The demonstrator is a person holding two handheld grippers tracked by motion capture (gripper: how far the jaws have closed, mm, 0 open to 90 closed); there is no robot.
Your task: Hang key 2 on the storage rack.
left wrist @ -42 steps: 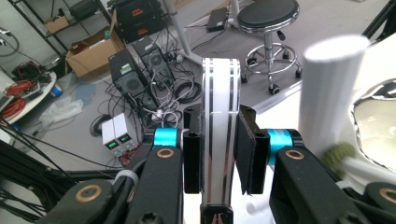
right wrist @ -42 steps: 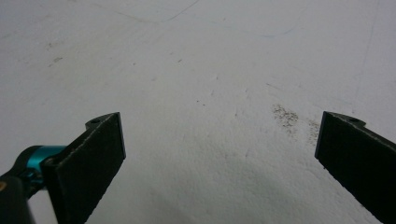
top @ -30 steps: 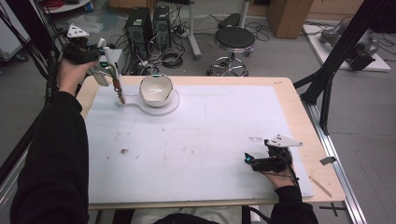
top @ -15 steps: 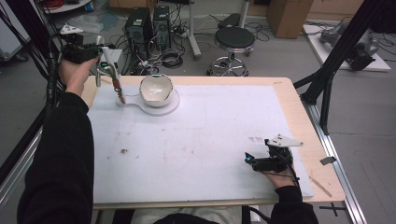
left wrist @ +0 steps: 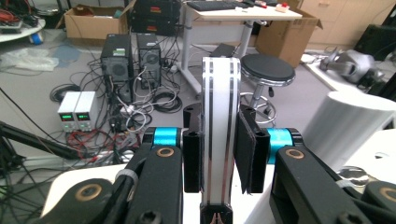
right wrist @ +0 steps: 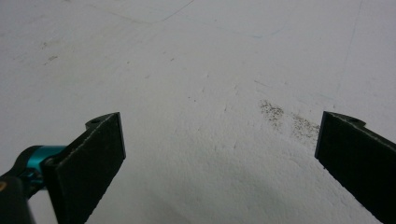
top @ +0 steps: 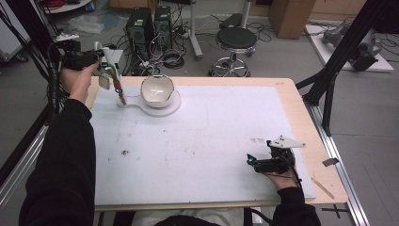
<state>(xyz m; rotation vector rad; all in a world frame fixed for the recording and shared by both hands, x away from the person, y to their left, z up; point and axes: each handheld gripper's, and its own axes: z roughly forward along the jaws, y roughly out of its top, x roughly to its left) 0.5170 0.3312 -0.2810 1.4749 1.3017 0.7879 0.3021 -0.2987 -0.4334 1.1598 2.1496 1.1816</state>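
Two fingers [left wrist: 246, 149] clamping tool handle [left wrist: 219, 135], centred between

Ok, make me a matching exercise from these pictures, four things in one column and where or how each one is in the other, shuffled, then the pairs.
Things:
1. left claw
2. right claw
3. white ceramic bowl
4. round black stool

Places or states:
A. on the floor beyond the table
B. jaws wide apart, low over the white table cover
C. on a flat white board at the table's far left
D. shut on a white tool with dark stripes

Pairs: 1-D, 2-B, 3-C, 4-A
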